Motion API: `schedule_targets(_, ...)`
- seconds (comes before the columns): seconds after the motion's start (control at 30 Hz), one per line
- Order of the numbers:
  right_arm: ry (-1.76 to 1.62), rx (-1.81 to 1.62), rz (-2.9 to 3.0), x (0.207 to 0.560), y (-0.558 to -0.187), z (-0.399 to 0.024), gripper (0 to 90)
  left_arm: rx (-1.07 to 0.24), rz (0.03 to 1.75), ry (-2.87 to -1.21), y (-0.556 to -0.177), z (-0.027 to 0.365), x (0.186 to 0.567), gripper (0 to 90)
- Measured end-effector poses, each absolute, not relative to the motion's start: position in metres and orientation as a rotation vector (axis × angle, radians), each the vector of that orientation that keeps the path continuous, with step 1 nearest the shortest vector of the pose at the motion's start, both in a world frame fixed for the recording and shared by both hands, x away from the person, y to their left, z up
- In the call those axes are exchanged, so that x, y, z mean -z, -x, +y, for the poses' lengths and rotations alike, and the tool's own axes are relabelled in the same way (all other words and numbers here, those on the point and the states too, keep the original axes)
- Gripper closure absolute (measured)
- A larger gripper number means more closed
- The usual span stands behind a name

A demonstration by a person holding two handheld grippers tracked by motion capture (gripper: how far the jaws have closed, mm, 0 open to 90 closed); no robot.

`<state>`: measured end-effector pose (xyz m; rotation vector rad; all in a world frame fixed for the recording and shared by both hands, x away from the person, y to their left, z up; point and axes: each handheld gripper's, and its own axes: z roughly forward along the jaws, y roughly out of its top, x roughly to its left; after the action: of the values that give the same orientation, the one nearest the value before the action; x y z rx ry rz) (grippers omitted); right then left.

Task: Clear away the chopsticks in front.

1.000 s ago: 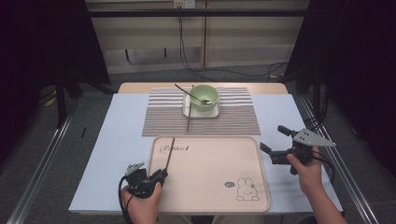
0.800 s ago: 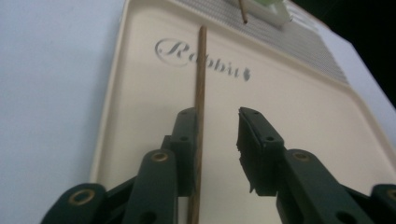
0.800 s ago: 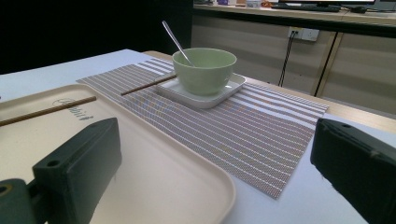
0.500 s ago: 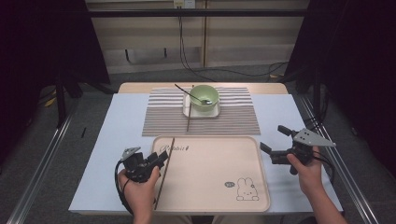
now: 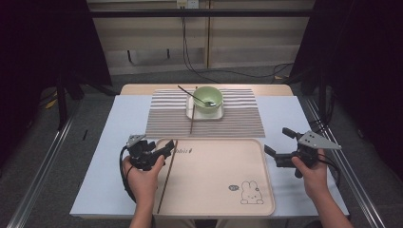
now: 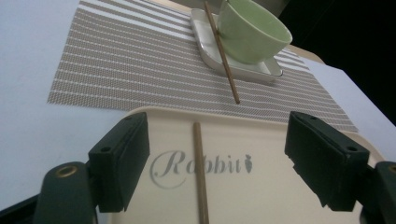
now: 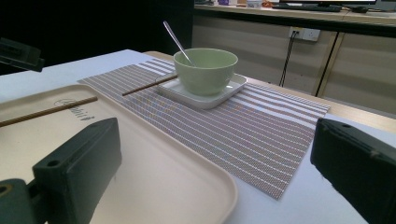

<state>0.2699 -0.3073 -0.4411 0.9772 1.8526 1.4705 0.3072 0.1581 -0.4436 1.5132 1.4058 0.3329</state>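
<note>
Left tongs [image 5: 164, 151], just been spreading, stand apart over the chopstick [image 5: 166, 176] along the tray's [image 5: 223, 209] left edge, seemingly untouched; right tongs [image 5: 279, 148] spread, empty.

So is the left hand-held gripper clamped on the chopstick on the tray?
No: the left hand-held gripper has its jaws wide apart, and the chopstick lies free on the tray between them.

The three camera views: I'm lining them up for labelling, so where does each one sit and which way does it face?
High view: above the person's side, looking forward and down on the tray; both forearms, left gripper, right gripper.
Left gripper view: low over the tray, facing the bowl; own open jaws, chopstick lying between them.
Right gripper view: low, facing the bowl; own open jaws.
Shared: bowl, striped mat.
</note>
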Motion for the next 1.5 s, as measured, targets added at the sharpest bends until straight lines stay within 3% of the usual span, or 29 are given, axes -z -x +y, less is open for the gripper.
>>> schedule_targets(0.77,-0.976,-1.473,1.856,0.441,-0.270,-0.307,1.8,-0.345,1.341,-1.548,-0.371,0.137,0.424,17.6)
schedule_targets(1.5,-0.967,-1.462,1.865,0.441,-0.271,-0.307,1.7,-0.342,1.317,-1.629,-0.415,0.108,0.433,17.1)
